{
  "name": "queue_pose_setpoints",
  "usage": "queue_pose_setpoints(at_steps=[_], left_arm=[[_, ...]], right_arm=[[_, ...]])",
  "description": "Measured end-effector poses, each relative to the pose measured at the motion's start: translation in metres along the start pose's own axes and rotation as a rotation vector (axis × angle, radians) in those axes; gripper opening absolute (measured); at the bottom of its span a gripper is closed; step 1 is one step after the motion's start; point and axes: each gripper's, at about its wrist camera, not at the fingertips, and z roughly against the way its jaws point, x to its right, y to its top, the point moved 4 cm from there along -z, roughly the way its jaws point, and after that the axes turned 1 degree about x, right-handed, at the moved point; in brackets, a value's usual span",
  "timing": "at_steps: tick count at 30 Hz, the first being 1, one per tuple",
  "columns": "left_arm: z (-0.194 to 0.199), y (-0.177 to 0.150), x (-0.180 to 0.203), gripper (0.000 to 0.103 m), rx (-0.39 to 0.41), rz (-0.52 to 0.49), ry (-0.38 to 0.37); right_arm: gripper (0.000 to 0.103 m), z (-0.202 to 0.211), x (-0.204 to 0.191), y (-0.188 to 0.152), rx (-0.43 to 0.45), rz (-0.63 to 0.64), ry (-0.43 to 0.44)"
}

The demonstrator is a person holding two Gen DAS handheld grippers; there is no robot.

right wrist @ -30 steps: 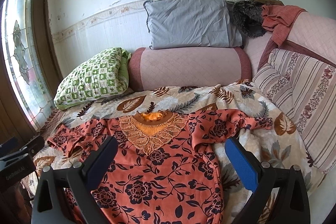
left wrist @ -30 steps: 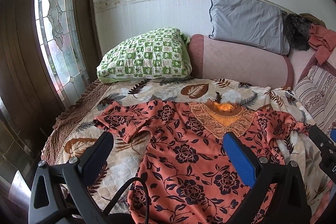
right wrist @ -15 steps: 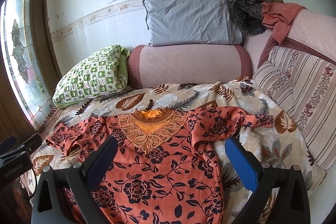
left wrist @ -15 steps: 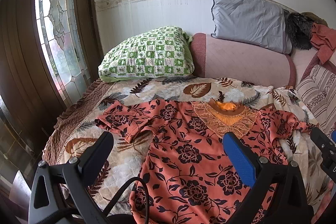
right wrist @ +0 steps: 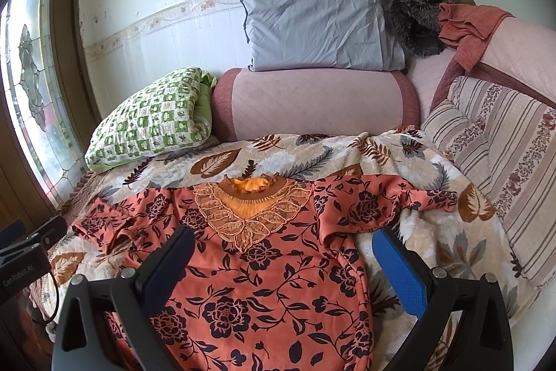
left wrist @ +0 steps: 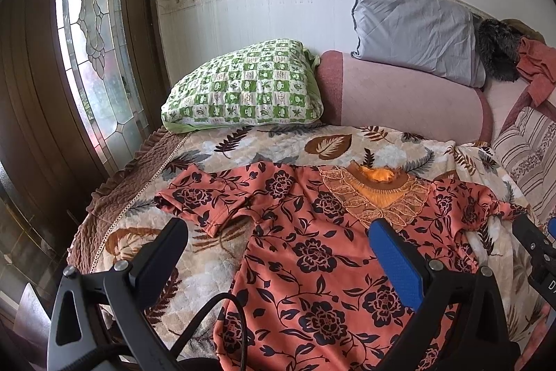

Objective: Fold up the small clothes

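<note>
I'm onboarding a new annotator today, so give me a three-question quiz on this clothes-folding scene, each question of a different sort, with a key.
1. True or false: the left gripper is shut on the floral top.
2. Multiple choice: the grey pillow rests on A) the green checked pillow, B) the pink bolster, C) the leaf-print blanket.
3. Fill in: the top's lace collar points ____ the wall.

Key
1. False; both the left and the right gripper are open and hold nothing.
2. B
3. toward
</note>
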Motion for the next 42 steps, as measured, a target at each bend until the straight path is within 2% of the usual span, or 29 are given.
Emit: queue_pose_setpoints(at_steps=[10,15,18,21,26,28,31,33,36,39,42], left_arm=[[-0.022,0.000,0.004,0.103,-0.021,-0.005,0.001],[-0.062,0.001,0.020,0.103,-0.060,-0.022,-0.003],[-0.103,-0.001,0.037,0.103,-0.093,-0.050,0.012],[-0.153,-0.009,0.054,0.103,-0.148,-0.042,0.015],[-0.213,-0.030,0.085,0.103,-0.138,-0.071,0.057],[-0.232,-0.045,0.090,0.103,-0.153,-0.094,0.076],[-0.258,-0.070,0.096,0.103,-0.224,-0.166,0.136],[-0.268,-0.078,0.097,0.103,-0.262,-0.199,0.166],[-0.268,-0.081,0.095,0.103,-0.260,-0.186,0.153],[-0.268,-0.084,0.091,0.103,-0.260,-0.171,0.139],[-0.270,-0.085,0.087,0.103,-0.272,-0.141,0.111]], right_arm=[[0.103,-0.017,0.010,0.000,-0.027,-0.010,-0.013],[0.103,-0.038,0.040,0.000,-0.038,-0.044,-0.014],[0.103,-0.056,0.087,-0.001,-0.049,-0.116,-0.054],[0.103,-0.071,0.151,-0.006,-0.073,-0.215,-0.116],[0.102,-0.095,0.267,-0.025,-0.121,-0.420,-0.176],[0.100,-0.104,0.292,-0.029,-0.132,-0.466,-0.167],[0.092,-0.131,0.304,-0.030,-0.186,-0.467,-0.123],[0.091,-0.155,0.308,-0.030,-0.207,-0.576,-0.009],[0.091,-0.185,0.317,-0.025,-0.184,-0.761,0.056],[0.091,-0.215,0.325,-0.020,-0.169,-0.879,0.065],[0.086,-0.246,0.327,-0.027,-0.249,-0.981,-0.045]])
